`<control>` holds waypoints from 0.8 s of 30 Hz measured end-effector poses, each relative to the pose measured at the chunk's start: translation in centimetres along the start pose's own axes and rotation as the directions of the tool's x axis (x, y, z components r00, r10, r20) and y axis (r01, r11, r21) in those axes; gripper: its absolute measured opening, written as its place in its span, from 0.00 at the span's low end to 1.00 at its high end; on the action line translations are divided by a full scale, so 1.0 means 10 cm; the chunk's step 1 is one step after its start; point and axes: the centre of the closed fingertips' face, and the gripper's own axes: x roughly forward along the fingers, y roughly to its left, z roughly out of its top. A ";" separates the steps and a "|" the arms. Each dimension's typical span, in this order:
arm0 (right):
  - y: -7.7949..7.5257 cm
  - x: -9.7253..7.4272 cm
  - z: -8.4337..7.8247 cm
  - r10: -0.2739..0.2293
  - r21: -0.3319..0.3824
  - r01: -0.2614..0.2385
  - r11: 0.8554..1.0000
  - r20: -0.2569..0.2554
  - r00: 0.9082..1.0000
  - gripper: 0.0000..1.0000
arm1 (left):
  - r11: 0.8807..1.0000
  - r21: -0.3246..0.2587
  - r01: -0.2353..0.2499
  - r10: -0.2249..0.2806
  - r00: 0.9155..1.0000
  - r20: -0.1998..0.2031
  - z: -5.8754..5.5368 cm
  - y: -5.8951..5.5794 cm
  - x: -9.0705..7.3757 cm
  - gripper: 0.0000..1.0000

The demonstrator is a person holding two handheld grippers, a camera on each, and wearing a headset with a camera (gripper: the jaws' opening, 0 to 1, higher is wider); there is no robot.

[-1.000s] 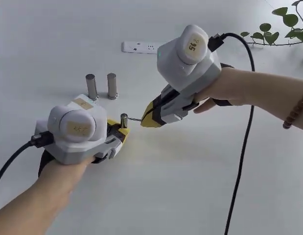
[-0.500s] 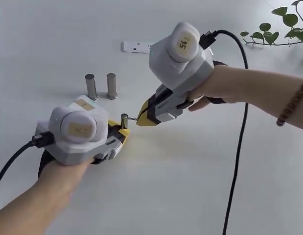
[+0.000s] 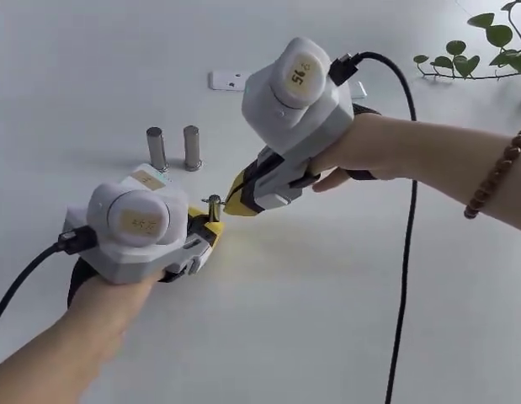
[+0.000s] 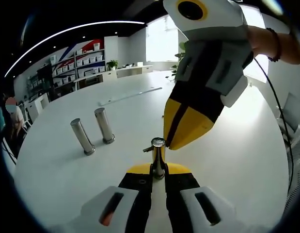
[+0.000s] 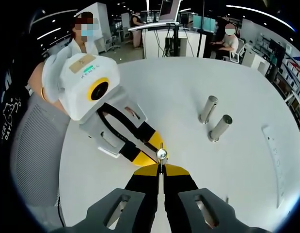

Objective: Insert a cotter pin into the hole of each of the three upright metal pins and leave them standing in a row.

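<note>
The right hand-held gripper had advanced toward the left hand-held gripper since the earlier frame, closing the gap, so that its yellow tip stood just beside the held metal pin.

The left hand-held gripper was clenched on the lower shaft of that metal pin, which stood upright between its jaws in the left gripper view. The right hand-held gripper's jaws were closed on the cotter pin. A short end of the cotter pin protruded from the pin's head on the side away from the right hand-held gripper's tip.

Two free pins stood upright, side by side and apart, on the counter, beyond the left hand-held gripper and well clear of both tips.
</note>
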 end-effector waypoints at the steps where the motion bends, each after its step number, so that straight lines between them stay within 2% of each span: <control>1: 0.00 0.00 0.00 -0.007 0.011 0.007 1.000 0.007 1.000 0.00 | 1.000 0.001 -0.001 0.001 1.000 0.000 0.00 0.00 0.00 0.07; 7: -0.03 0.00 0.01 -0.032 0.018 0.031 0.999 0.036 0.999 0.01 | 1.000 -0.001 -0.014 0.014 1.000 -0.001 0.00 0.00 0.00 0.07; 9: -0.03 -0.02 0.02 -0.037 0.023 0.036 0.999 0.040 0.999 0.10 | 1.000 -0.002 -0.017 0.017 1.000 -0.001 0.00 0.00 0.00 0.07; 11: -0.04 -0.03 0.02 -0.042 0.021 0.041 0.999 0.043 0.998 0.13 | 1.000 -0.003 -0.017 0.017 1.000 -0.001 0.00 0.00 0.00 0.07; 16: -0.04 -0.09 0.03 -0.037 0.033 0.035 0.999 0.053 0.998 0.11 | 1.000 -0.004 -0.019 0.019 1.000 -0.002 0.00 0.00 0.00 0.07; 19: -0.01 -0.12 0.03 -0.036 0.040 0.034 0.999 0.065 0.997 0.05 | 1.000 -0.010 -0.023 0.023 1.000 0.001 0.00 0.00 -0.01 0.07; 24: 0.00 -0.11 -0.01 -0.050 0.026 0.048 0.998 0.050 0.998 0.01 | 1.000 -0.016 -0.025 0.025 1.000 0.001 0.00 -0.01 0.00 0.07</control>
